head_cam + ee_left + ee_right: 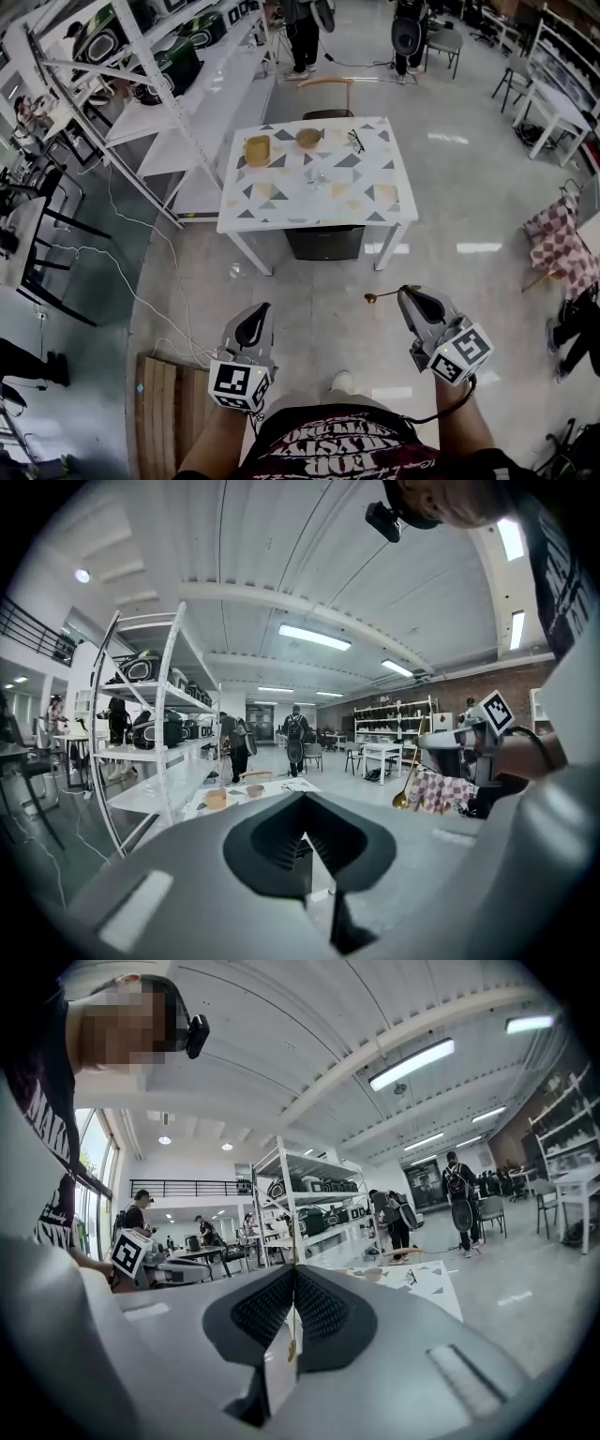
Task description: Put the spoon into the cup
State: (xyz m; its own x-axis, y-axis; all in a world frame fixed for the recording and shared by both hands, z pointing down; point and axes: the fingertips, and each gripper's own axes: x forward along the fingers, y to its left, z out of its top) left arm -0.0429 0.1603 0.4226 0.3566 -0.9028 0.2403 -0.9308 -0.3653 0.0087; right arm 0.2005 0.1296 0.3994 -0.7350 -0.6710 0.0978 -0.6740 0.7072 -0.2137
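Note:
A gold spoon (380,296) sticks out leftward from my right gripper (410,293), which is shut on its handle; in the right gripper view the spoon (292,1335) is a thin edge pinched between the jaws. The left gripper view shows the spoon's bowl (401,801) hanging below the right gripper (450,747). My left gripper (260,311) is shut with nothing in it. Both grippers are held over the floor, well short of the patterned table (375,211). On the table lie a tan square dish (257,149), a tan bowl (308,139) and a small clear item (317,175), possibly the cup.
A pair of glasses (356,141) lies at the table's far right. A black box (323,244) stands under the table and a chair (326,86) behind it. White shelving (141,66) runs along the left, a wooden pallet (169,412) lies near my left, and a checked cloth (558,244) is at right.

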